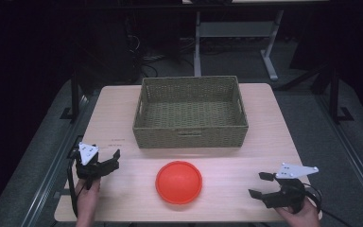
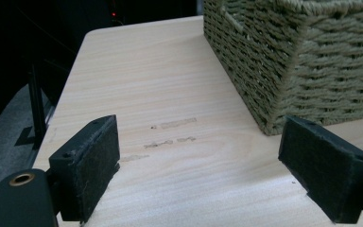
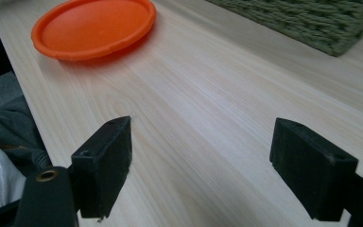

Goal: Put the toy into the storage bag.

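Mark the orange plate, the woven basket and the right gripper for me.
orange plate (image 1: 178, 182), high view, middle of its upturned face.
woven basket (image 1: 190, 136), high view, near outer wall.
right gripper (image 1: 260, 185), high view, midway between its open fingertips.

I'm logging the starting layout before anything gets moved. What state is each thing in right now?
Orange plate: flat on the table, upside down, untouched.
Woven basket: upright, empty, behind the plate.
Left claw: open, holding nothing.
Right claw: open, holding nothing.
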Available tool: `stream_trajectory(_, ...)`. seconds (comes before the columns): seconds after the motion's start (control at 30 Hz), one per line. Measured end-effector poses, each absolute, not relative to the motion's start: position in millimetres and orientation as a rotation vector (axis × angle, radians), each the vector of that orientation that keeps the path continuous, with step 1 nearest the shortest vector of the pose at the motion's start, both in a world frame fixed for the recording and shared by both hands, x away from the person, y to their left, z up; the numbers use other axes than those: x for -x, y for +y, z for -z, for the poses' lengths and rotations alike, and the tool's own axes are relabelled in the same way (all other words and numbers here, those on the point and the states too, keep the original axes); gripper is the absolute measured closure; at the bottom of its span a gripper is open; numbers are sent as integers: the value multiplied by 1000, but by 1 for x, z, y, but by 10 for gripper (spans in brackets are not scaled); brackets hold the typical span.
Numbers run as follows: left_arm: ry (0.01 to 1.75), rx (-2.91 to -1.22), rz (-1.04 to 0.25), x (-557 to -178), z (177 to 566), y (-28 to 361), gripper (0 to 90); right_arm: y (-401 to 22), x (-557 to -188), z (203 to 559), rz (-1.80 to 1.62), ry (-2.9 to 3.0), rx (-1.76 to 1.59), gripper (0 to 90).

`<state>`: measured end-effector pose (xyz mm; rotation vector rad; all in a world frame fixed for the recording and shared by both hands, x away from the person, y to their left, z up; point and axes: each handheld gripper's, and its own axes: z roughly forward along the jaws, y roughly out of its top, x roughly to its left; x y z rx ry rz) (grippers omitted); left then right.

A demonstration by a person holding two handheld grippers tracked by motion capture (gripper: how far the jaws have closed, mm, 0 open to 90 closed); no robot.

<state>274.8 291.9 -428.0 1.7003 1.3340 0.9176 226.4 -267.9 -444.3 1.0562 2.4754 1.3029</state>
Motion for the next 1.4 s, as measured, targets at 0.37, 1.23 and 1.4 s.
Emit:
stream_trajectory(0.37, 1327, -1698, -923, -274, 427, 292, 128, -228, -245, 436, -1260, 2574, -996, 208)
stream_trajectory(1.23, 1312, -1708, -924, -274, 427, 290, 127, -137, -287, 426, -1126, 2797, -947, 211)
stream_trajectory(1.4, 1311, -1703, -930, -274, 427, 290, 128, -123, -295, 426, -1106, 2832, -940, 215)
